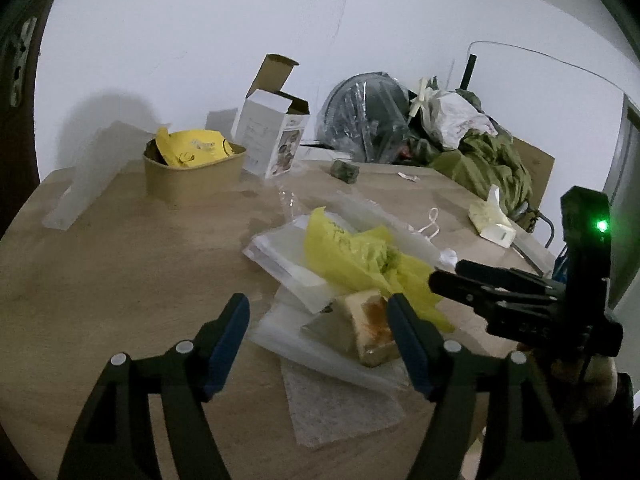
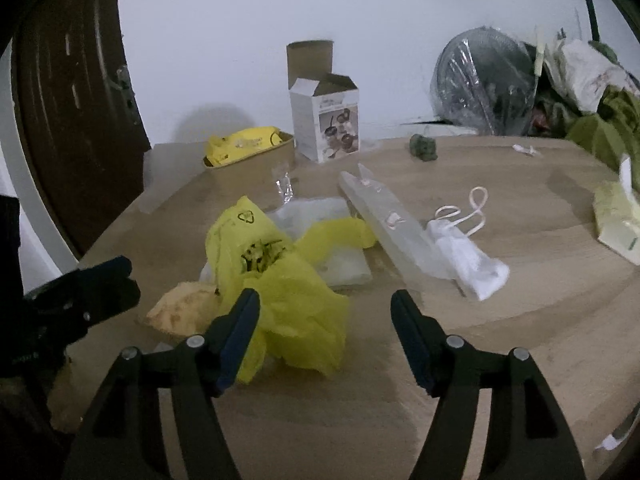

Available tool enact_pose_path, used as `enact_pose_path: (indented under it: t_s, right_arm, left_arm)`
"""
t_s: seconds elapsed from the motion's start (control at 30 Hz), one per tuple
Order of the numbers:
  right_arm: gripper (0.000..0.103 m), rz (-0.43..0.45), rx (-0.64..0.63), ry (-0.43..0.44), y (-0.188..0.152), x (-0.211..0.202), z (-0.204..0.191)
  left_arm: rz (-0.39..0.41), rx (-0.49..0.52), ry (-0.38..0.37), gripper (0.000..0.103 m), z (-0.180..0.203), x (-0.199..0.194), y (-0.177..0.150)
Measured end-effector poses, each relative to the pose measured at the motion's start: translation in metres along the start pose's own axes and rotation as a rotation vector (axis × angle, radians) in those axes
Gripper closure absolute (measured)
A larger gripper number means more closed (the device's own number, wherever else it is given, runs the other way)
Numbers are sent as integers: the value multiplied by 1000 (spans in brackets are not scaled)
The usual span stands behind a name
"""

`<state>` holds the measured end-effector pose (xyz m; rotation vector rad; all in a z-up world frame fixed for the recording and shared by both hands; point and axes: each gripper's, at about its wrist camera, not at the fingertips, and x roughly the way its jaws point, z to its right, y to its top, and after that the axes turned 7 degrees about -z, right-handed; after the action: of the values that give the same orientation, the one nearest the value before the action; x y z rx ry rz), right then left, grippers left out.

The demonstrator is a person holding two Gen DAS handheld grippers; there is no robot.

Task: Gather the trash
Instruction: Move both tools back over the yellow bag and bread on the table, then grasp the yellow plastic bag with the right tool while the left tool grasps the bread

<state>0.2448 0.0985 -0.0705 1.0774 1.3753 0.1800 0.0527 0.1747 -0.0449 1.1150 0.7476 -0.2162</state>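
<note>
Crumpled yellow plastic bag (image 2: 280, 280), the trash in hand, lies on the wooden table (image 2: 520, 320) just ahead of my right gripper (image 2: 325, 312), its near edge against the left finger; jaws spread, pinching nothing. My left gripper (image 1: 318, 316), likewise spread and empty, frames a stained piece of bread (image 1: 368, 324) on clear wrappers (image 1: 292, 256). To do this well, I judge: gather a thick fold of bag, not a single layer. Beyond: kraft paper bowl (image 2: 256, 168), open white carton (image 2: 324, 120).
</note>
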Motion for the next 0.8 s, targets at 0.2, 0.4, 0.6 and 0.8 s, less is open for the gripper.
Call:
enact_pose_path:
  t_s: [0.2, 0.4, 0.6, 0.8]
  right_arm:
    - [37, -27, 13, 42, 3, 18, -3]
    - [37, -39, 1, 79, 2, 24, -7]
    - [48, -56, -18, 110, -1, 28, -13]
    - [80, -46, -25, 131, -6, 25, -13]
  left_arm:
    - [-3, -11, -25, 31, -2, 2, 2]
    - [3, -12, -42, 31, 0, 0, 1]
    - [-10, 2, -61, 29, 8, 0, 0]
    - [-23, 22, -66, 27, 18, 2, -3]
